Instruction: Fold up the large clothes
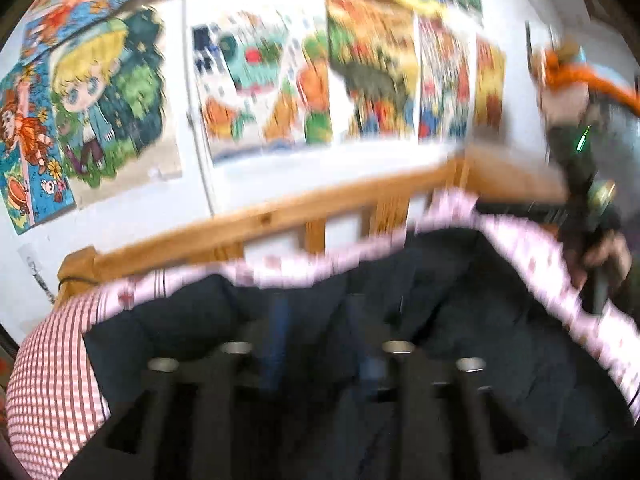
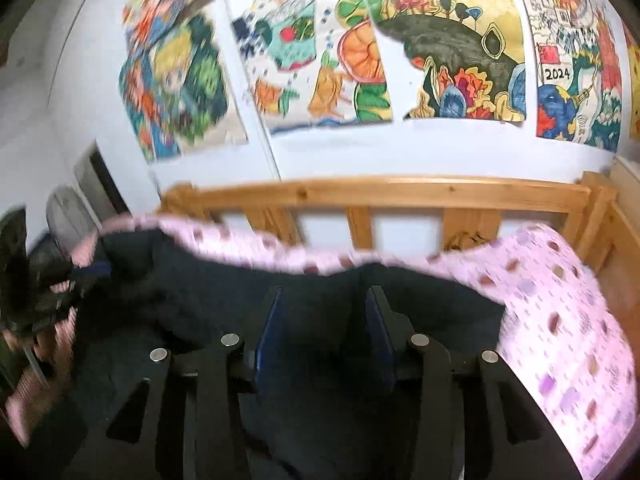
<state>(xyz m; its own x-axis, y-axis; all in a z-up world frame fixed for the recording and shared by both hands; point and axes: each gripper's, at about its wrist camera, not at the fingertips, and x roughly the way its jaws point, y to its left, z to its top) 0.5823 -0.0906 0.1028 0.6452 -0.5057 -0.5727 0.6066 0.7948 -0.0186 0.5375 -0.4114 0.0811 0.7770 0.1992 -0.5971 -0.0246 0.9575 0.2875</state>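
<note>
A large dark navy garment point(image 1: 460, 312) lies spread on a bed with a pink patterned sheet point(image 1: 532, 256). It also shows in the right wrist view point(image 2: 208, 280). My left gripper point(image 1: 318, 308) is low over the garment, its blue-padded fingers point(image 1: 280, 320) apart with cloth between and below them; blur hides any contact. My right gripper point(image 2: 324, 300) is over the garment's far edge with its fingers point(image 2: 376, 320) apart. The right gripper also appears at the right of the left wrist view point(image 1: 592, 216), and the left gripper at the left of the right wrist view point(image 2: 48, 280).
A wooden bed rail point(image 2: 384, 192) runs along the far side, against a white wall covered with coloured drawings point(image 2: 452, 48). A red-and-white checked pillow point(image 1: 48, 380) lies at the left. The pink sheet point(image 2: 568, 320) extends to the right.
</note>
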